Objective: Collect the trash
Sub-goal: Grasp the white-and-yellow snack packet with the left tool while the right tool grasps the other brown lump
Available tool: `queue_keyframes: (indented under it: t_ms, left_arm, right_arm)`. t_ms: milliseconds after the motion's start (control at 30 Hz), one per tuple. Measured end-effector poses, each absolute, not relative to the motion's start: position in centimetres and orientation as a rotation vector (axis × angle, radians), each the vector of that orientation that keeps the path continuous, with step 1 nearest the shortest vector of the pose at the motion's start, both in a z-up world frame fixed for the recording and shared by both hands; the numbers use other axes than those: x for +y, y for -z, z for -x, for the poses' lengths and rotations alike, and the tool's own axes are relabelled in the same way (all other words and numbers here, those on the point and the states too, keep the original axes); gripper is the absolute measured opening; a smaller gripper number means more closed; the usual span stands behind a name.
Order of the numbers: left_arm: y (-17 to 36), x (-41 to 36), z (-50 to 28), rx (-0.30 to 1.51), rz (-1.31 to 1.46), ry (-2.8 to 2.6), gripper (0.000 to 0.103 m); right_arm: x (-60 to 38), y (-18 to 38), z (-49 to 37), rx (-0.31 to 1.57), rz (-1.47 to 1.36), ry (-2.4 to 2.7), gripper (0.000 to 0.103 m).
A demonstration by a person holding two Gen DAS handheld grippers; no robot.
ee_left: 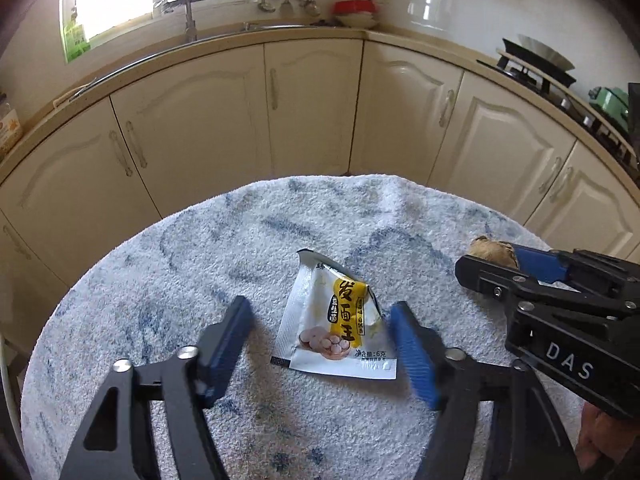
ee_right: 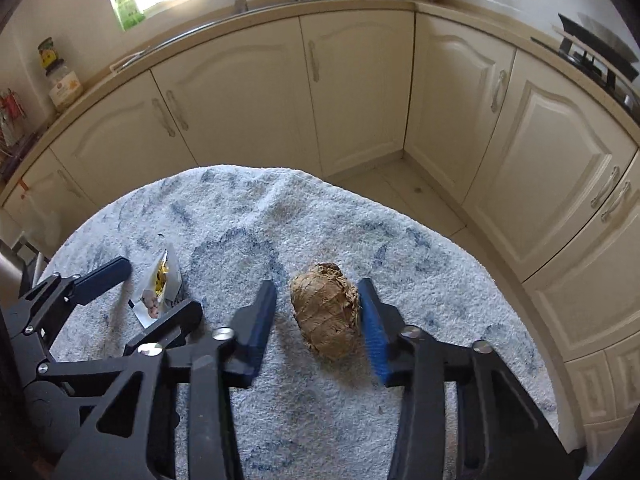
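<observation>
One round surface (ee_left: 160,280) under a fluffy white-and-blue towel is carrying two pieces of trash: one flat, creased sachet (ee_left: 336,320) and one brown crumpled wad (ee_right: 326,316). The left hand-held gripper (ee_left: 322,346) is straddling the sachet, its right blue ribbed pad at the packet's edge, the left one apart, so it is spread. The right hand-held gripper (ee_right: 318,322) is bracketing the wad, right pad touching, left just beside. Only the right wrist view is showing one jar (ee_right: 60,80); the left is showing a green kettle (ee_left: 610,100)
</observation>
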State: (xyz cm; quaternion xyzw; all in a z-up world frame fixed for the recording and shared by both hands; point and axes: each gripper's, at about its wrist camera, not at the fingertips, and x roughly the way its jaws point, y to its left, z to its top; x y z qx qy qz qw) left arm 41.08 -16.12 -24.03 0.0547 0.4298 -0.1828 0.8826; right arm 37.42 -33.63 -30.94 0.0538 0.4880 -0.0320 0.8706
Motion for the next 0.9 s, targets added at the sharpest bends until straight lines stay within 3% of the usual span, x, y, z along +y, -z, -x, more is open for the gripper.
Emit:
queue_keyframes:
  t_ms: [300, 600, 900]
  left_arm:
    - [23.8, -14.1, -41.5, 0.889, 0.001, 0.452, 0.025]
    - [23.3, -12.1, -36.1, 0.888, 0.07, 0.498, 0.015]
    - [22.6, -11.3, -30.7, 0.846, 0.08, 0.549, 0.013]
  right_arm:
    - [-34.1, 30.0, -33.8, 1.007, -0.173, 0.045, 0.031]
    - [-34.3, 27.4, -27.4, 0.975, -0.21, 0.044, 0.031]
    - [-34.1, 25.6, -20.1, 0.959, -0.242, 0.056, 0.031]
